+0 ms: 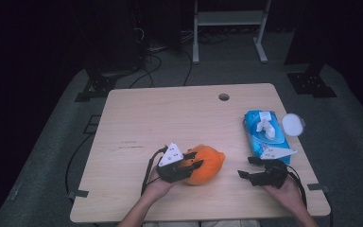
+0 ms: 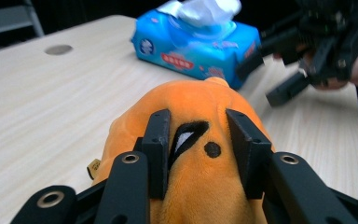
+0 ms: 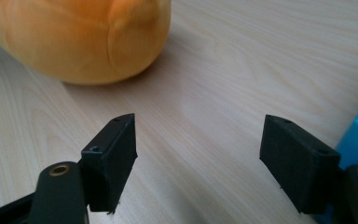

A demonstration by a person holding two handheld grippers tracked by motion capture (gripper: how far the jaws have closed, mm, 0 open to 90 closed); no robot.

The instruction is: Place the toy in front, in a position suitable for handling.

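Observation:
An orange plush toy [image 1: 208, 164] with a black eye mark lies on the wooden table [image 1: 146, 118] near the front middle. My left gripper [image 1: 194, 161] comes at it from the left, and in the left gripper view its jaws press into both sides of the plush toy [image 2: 200, 107], shut on it. My right gripper [image 1: 246, 168] hovers low over the table to the right of the toy, jaws wide apart with nothing between them [image 3: 198, 135]. The plush toy [image 3: 79, 32] lies just beyond its left jaw.
A blue pack of wet wipes [image 1: 266, 132] with a white tissue pulled up lies at the right, just behind my right gripper. A round white lid [image 1: 293, 124] rests at the table's right edge. A cable hole [image 1: 224, 97] is at the far edge.

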